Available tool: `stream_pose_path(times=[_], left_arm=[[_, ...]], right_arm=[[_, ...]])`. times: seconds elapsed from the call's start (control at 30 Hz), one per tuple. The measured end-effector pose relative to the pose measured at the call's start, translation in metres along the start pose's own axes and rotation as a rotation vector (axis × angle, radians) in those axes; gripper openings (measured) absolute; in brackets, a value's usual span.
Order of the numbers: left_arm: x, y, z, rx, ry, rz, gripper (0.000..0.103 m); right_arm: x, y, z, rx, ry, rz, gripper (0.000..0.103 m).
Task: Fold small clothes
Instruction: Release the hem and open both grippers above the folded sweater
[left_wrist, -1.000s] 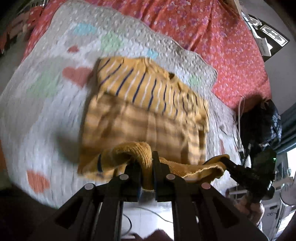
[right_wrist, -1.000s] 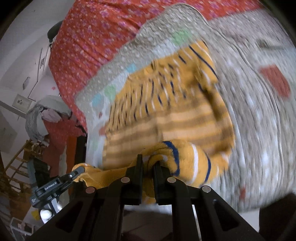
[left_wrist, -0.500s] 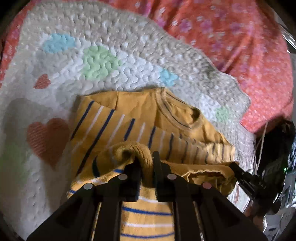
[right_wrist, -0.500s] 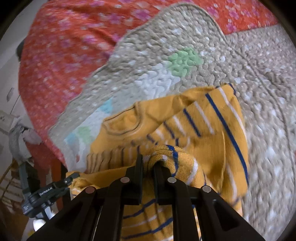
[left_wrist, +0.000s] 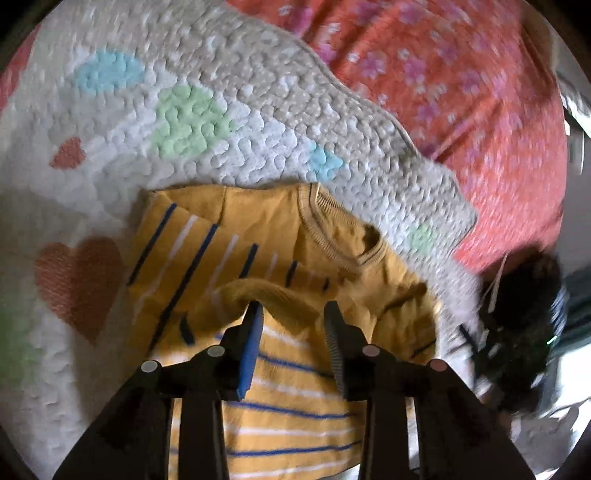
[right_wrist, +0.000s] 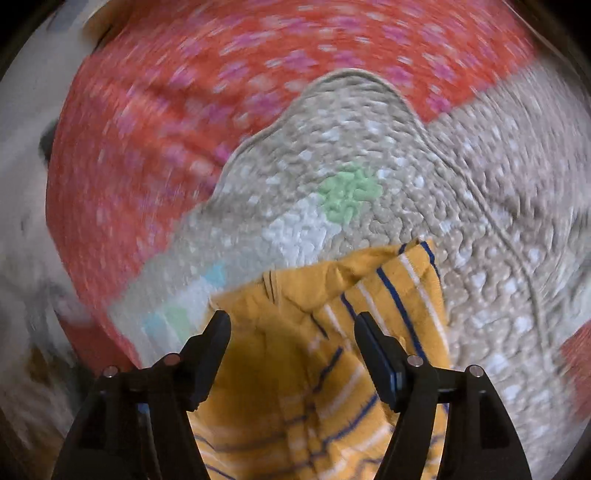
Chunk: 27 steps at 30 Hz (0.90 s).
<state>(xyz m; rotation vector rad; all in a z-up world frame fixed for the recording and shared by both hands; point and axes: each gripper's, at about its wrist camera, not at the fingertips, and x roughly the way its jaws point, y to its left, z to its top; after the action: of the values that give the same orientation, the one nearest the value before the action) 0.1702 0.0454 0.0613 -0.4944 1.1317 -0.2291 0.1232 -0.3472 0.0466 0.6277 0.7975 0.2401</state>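
A small yellow sweater (left_wrist: 258, 240) with blue and white stripes lies folded on a quilted mat (left_wrist: 229, 96). Its ribbed collar (left_wrist: 332, 236) faces the far edge, and the folded-over hem lies just below it. My left gripper (left_wrist: 293, 314) is open just above the hem fold, holding nothing. In the right wrist view the same sweater (right_wrist: 369, 295) lies under my right gripper (right_wrist: 291, 325), which is open wide and empty. The right view is blurred by motion.
The pale quilted mat (right_wrist: 369, 147), with coloured hearts and patches, lies on a red floral bedspread (left_wrist: 461, 74). A dark blurred object (left_wrist: 524, 314) is at the right edge of the left wrist view, past the edge of the mat.
Both grippers carried the sweater's hem forward over the body to the collar, then opened and let it go. The hem now rests on the sweater.
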Motion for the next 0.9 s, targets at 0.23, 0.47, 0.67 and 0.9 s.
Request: stream_pose_path(times=[0.23,0.47,0.67,0.9], left_arm=[[-0.01,0.009,-0.026,0.171,-0.026,0.192,0.044],[0.021,0.012,-0.029,0.277,0.063,0.297,0.001],[0.025,0.034,0.013,0.103,-0.005,0.325,0.0],[0.007,0.059,0.013,-0.006,-0.041,0.28,0.006]], right_arm=[[0.024,0.038,-0.044,-0.38,0.093,-0.165,0.075],[0.075,0.026,-0.041,-0.385,0.2,-0.227,0.007],[0.076,-0.002,-0.006,-0.268,0.12,-0.32,0.007],[0.054,-0.015,0.003,-0.19,0.086,-0.277,0.041]])
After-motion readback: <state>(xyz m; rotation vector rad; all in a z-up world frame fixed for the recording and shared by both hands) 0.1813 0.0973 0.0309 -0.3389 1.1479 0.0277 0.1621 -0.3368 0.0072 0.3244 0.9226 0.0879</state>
